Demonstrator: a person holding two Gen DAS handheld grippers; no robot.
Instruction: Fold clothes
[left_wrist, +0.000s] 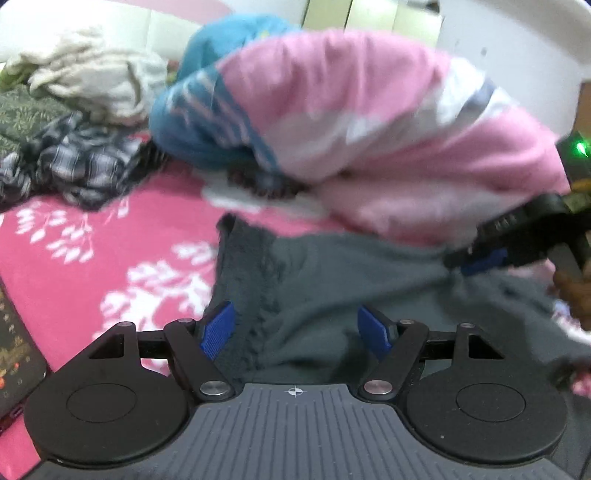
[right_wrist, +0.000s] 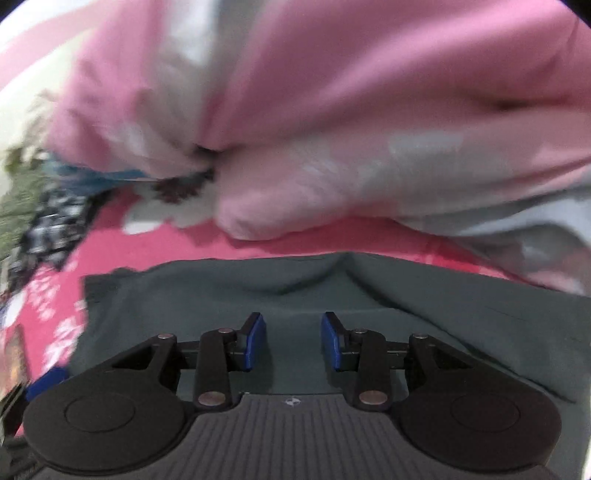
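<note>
A dark grey garment (left_wrist: 332, 280) lies spread on a pink bedsheet with white leaves (left_wrist: 74, 266); a fuzzy seam runs down its left part. My left gripper (left_wrist: 295, 328) hovers low over the garment's near edge, open wide, blue pads apart with cloth beneath them. My right gripper (left_wrist: 469, 262) comes in from the right, its tip at a pucker in the grey cloth. In the right wrist view, the right gripper (right_wrist: 293, 339) stands partly open over the flat grey garment (right_wrist: 369, 295), with nothing pinched between its pads.
A bulky pink-and-white bundle (left_wrist: 369, 110) lies just behind the garment, with blue cloth (left_wrist: 207, 122) beside it. A cream knit (left_wrist: 92, 81) and a dark checked garment (left_wrist: 81, 162) sit at the back left. A dark patterned flat object (left_wrist: 14, 354) lies at the left edge.
</note>
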